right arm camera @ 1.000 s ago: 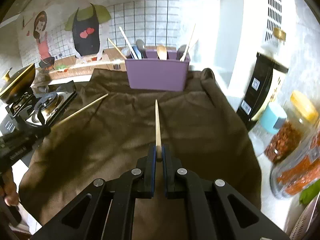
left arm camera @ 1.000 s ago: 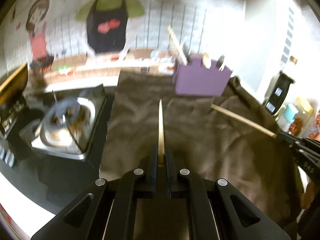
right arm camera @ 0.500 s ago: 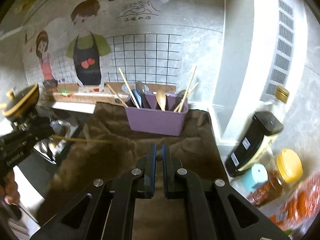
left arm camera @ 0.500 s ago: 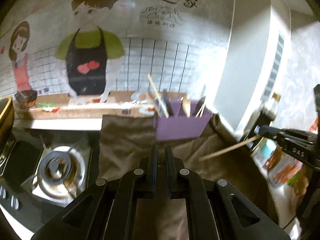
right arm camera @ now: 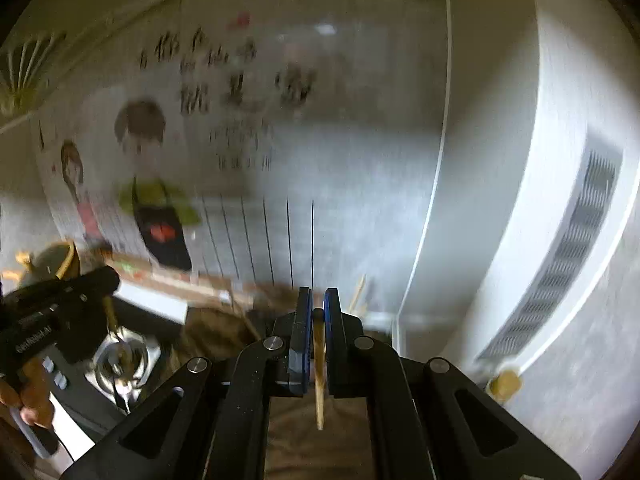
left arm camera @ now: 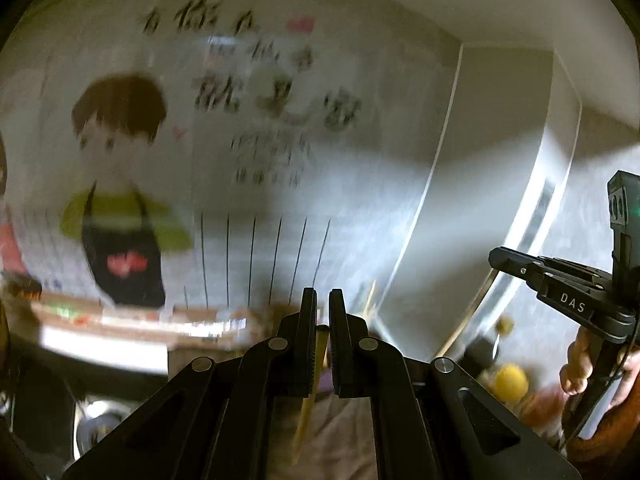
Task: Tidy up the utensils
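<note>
A pale kitchen wall with a cartoon mural of a figure in a black apron fills the background of both wrist views, all of it smeared by motion blur. Below the mural lies the worktop under a brown cloth.

The left hand-held gripper is raised above the cloth and tilted somewhat downward, its jaws closed on a wooden chopstick that hangs slanting below the fingers, over the cloth. The right hand-held gripper has much the same pose, jaws clamped on a second chopstick that hangs nearly straight down over the cloth.

Each tool shows in the other's view: in the left wrist view the right one juts in at the far side from the mural, with a hand wrapped round its grip; in the right wrist view the left one sits below the mural's edge, held by fingers.

A gas stove burner lies beside the cloth, under the mural. A white vented appliance stands on the opposite side from the mural. A few blurred utensil handles poke up at the cloth's far edge; their holder cannot be made out.
</note>
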